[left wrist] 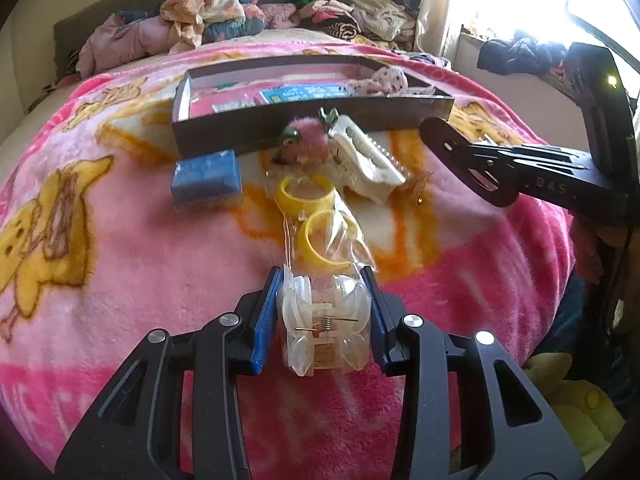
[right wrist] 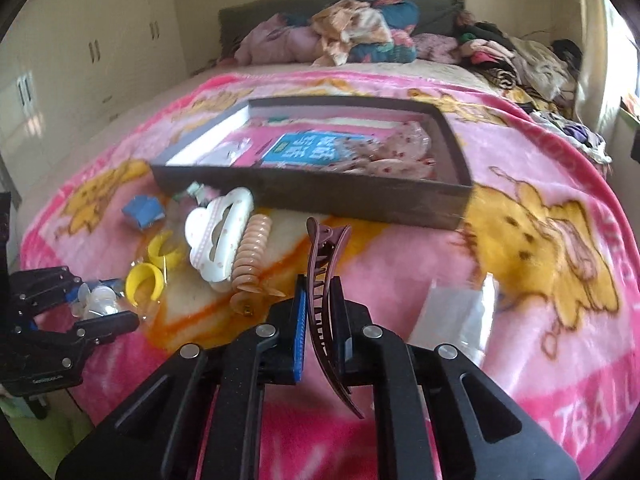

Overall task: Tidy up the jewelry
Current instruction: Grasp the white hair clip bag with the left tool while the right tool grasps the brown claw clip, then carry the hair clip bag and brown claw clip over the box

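My left gripper (left wrist: 324, 280) is shut on a clear plastic hair claw clip (left wrist: 326, 330), wrapped in clear film with two yellow bangles (left wrist: 320, 232) lying ahead of it on the pink blanket. My right gripper (right wrist: 318, 292) is shut on a brown hair clip (right wrist: 326, 280), held upright above the blanket. The dark open box (right wrist: 320, 196) lies beyond, with a blue card and spotted fabric inside. A white claw clip (right wrist: 218, 232), a beige spiral clip (right wrist: 250, 256), a pink fluffy piece (left wrist: 308, 140) and a blue box (left wrist: 206, 178) lie in front of the box.
The pink blanket (right wrist: 540, 240) covers the bed. Piled clothes (right wrist: 360, 36) lie at the headboard. A clear plastic bag (right wrist: 452, 316) lies right of my right gripper. A bright window (left wrist: 540, 0) stands at the right. The right gripper's body (left wrist: 520, 176) reaches in from the right.
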The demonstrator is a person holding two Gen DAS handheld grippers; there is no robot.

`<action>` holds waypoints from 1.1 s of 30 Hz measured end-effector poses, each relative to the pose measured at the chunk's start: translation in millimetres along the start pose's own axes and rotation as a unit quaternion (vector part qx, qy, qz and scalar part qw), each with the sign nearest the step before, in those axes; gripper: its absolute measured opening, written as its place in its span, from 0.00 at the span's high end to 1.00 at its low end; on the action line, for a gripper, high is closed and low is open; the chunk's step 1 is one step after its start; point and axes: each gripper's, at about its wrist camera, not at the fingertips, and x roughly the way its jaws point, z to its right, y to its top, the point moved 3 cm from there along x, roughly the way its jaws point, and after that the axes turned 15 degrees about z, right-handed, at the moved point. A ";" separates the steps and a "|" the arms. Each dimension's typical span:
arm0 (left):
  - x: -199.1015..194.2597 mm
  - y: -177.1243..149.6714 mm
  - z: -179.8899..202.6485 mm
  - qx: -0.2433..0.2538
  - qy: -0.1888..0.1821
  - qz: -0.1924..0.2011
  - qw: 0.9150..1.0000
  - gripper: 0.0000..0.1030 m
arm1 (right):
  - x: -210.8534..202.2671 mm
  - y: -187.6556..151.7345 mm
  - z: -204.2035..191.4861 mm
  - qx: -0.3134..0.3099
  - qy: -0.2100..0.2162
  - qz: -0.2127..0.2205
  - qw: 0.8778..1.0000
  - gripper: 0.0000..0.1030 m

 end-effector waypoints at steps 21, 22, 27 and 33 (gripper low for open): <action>-4.2 53.7 -17.3 -0.027 0.007 0.057 0.998 0.71 | -37.2 21.2 15.3 0.053 -0.002 0.055 0.997 0.89; -3.0 57.1 -18.9 -0.029 0.007 0.060 0.998 0.71 | -36.9 22.3 15.6 0.053 -0.003 0.056 0.997 0.89; -0.3 70.9 -24.8 -0.034 0.008 0.072 0.997 0.71 | -35.7 26.5 17.1 0.055 -0.007 0.059 0.997 0.90; -1.9 82.0 -34.0 -0.042 0.011 0.082 0.996 0.71 | -32.3 29.9 18.6 0.056 -0.009 0.060 0.997 0.90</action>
